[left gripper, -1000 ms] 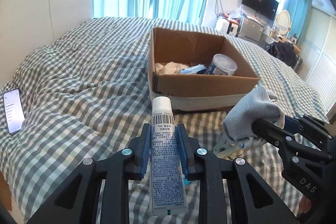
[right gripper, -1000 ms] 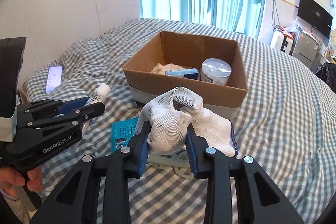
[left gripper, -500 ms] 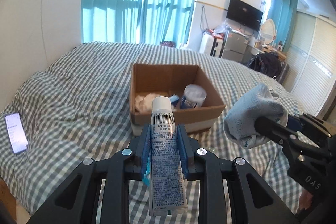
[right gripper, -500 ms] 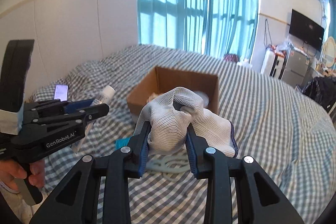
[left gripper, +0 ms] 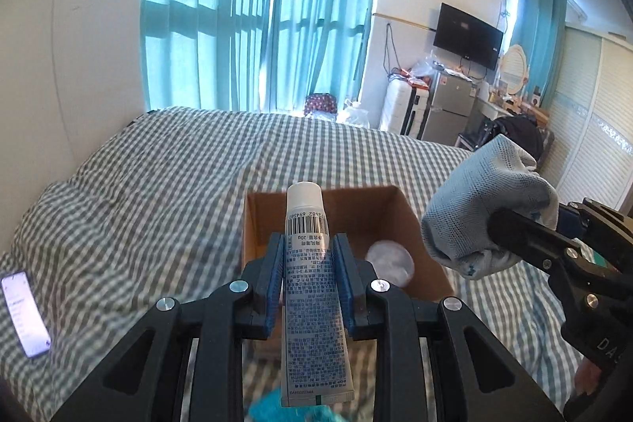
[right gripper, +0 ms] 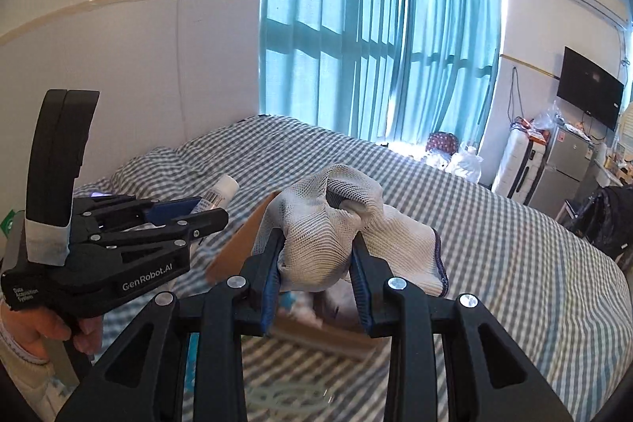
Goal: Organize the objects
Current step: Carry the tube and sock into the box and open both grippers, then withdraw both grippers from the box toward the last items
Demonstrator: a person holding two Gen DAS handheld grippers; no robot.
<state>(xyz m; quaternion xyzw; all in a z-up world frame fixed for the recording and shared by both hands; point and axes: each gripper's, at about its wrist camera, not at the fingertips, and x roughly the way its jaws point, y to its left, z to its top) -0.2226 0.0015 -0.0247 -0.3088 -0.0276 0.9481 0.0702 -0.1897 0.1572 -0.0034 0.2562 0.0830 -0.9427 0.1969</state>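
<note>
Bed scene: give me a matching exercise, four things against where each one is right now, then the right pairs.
Things:
1. tube
2. glove
3. phone
4. white tub

Places:
A. lying on the checked bedcover, off to the side
B. inside the cardboard box
C. clamped in the left gripper, cap pointing forward
D. bunched in the right gripper

Pairs: 1-C, 2-D, 3-A, 4-B
</note>
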